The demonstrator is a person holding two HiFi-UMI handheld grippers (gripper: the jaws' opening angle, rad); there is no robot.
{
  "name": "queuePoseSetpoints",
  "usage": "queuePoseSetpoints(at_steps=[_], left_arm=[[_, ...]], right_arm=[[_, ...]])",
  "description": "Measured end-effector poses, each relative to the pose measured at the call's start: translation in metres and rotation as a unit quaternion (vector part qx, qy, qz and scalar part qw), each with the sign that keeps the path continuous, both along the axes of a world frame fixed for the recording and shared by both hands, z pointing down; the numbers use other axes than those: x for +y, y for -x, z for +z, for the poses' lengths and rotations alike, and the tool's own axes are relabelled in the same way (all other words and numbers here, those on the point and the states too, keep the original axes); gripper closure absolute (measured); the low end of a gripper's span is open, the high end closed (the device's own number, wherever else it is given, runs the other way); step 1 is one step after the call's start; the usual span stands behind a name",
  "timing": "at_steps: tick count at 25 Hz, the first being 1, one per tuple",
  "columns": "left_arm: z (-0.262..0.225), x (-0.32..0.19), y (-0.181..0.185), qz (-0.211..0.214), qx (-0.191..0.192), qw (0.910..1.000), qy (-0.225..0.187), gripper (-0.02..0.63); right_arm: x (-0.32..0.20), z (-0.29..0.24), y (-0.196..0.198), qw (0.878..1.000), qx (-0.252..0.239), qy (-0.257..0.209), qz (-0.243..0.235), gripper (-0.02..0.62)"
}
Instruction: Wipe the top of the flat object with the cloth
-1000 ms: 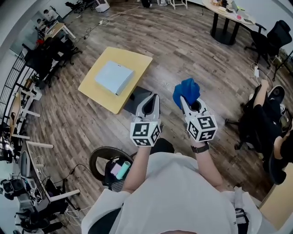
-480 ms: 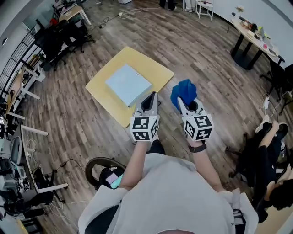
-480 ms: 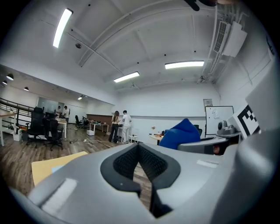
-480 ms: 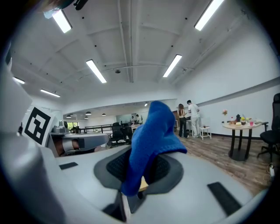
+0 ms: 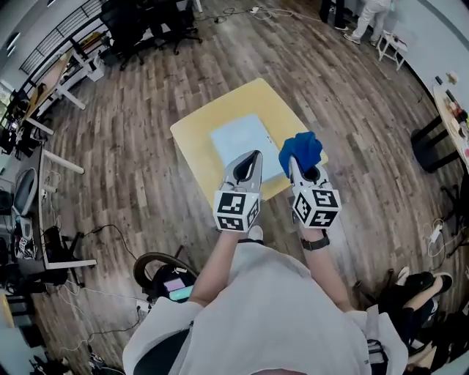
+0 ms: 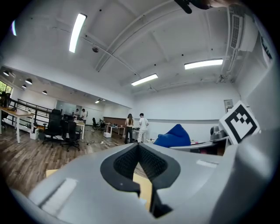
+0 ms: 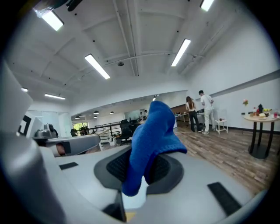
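A pale blue flat object (image 5: 243,145) lies on a low yellow table (image 5: 198,129) in the head view. My right gripper (image 5: 296,162) is shut on a blue cloth (image 5: 300,150), which bunches up above the jaws (image 7: 154,139) and hangs over the table's near right part. My left gripper (image 5: 249,160) is shut with nothing in it; its jaws meet at the tip (image 6: 138,148) above the near edge of the flat object. Both grippers point level into the room in the gripper views.
Wood-plank floor surrounds the table. Office chairs and desks (image 5: 139,22) stand at the far left, a round table (image 5: 451,102) at the right. A round stool base (image 5: 157,271) is by my left side. People (image 6: 134,127) stand far off.
The table and flat object have come much nearer and now lie right under both grippers. The right gripper still holds the cloth; both stay shut.
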State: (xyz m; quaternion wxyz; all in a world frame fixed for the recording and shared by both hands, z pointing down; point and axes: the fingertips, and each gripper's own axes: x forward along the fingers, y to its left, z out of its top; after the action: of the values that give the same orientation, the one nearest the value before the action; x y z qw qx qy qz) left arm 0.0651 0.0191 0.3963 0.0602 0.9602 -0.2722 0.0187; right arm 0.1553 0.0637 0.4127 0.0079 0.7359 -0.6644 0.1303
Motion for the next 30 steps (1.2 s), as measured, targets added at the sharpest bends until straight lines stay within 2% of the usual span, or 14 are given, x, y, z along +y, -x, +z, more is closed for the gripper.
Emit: queuePoseSetpoints(at_steps=[3, 6, 10, 14, 18, 21, 25, 30], left_arm=[[-0.003, -0.054, 0.029, -0.042, 0.008, 0.9991, -0.004, 0.598], [0.003, -0.093, 0.053, -0.086, 0.009, 0.9963, 0.003, 0.598], [0.021, -0.127, 0.073, -0.124, -0.001, 0.992, 0.024, 0.598], [0.036, -0.162, 0.089, -0.17, -0.009, 0.9847, 0.039, 0.598], [0.041, -0.198, 0.105, -0.218, 0.013, 0.9737, 0.067, 0.598], [0.046, -0.215, 0.111, -0.235, -0.003, 0.9696, 0.067, 0.598], [0.062, -0.23, 0.118, -0.264, 0.0, 0.9606, 0.086, 0.598], [0.086, -0.244, 0.123, -0.299, -0.01, 0.9476, 0.112, 0.598]], right_arm=[[-0.064, 0.005, 0.022, 0.999, -0.003, 0.019, -0.037, 0.52], [-0.106, 0.009, 0.042, 0.997, 0.003, 0.028, -0.078, 0.52], [-0.147, 0.025, 0.055, 0.992, -0.002, 0.056, -0.116, 0.52], [-0.194, 0.047, 0.063, 0.981, 0.007, 0.093, -0.168, 0.52], [-0.238, 0.062, 0.081, 0.961, 0.025, 0.096, -0.257, 0.522], [-0.264, 0.076, 0.096, 0.948, 0.003, 0.109, -0.3, 0.524], [-0.294, 0.116, 0.114, 0.926, 0.037, 0.154, -0.344, 0.524], [-0.323, 0.177, 0.143, 0.891, 0.033, 0.216, -0.398, 0.523]])
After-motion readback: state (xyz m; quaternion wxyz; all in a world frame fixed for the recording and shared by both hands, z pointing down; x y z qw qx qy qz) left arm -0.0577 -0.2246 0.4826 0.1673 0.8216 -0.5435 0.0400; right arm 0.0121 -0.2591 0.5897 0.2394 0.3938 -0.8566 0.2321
